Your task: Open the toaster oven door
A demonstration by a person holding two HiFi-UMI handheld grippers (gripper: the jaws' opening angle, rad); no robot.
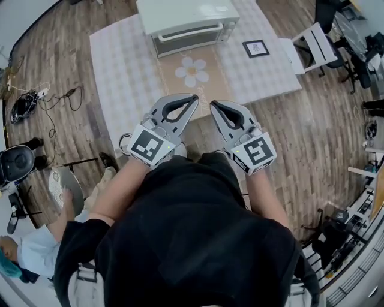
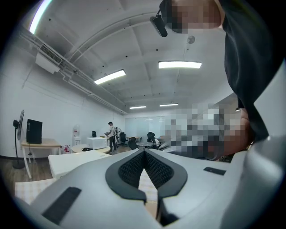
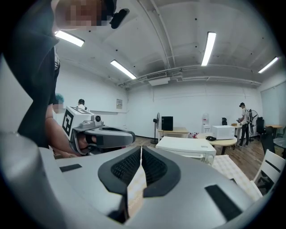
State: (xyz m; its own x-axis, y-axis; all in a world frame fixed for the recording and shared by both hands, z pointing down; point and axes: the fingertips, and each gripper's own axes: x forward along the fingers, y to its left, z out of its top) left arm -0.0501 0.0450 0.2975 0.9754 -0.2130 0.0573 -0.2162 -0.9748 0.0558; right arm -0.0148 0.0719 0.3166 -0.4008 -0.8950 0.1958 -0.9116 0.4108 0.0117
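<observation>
I hold my grey left gripper (image 1: 192, 99) and right gripper (image 1: 215, 105) clenched empty, poised to reach the shut pale-green metal toaster oven (image 1: 180, 15).

The head view's top edge is cutting off the toaster oven's (image 1: 186, 21) back, and the framed card (image 1: 255, 48) near it is showing print too small to read.

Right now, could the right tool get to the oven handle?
Probably yes: nothing stands on the mat between the right tool and the handle. The tool is shut and well short, so it must move forward and open first.
</observation>
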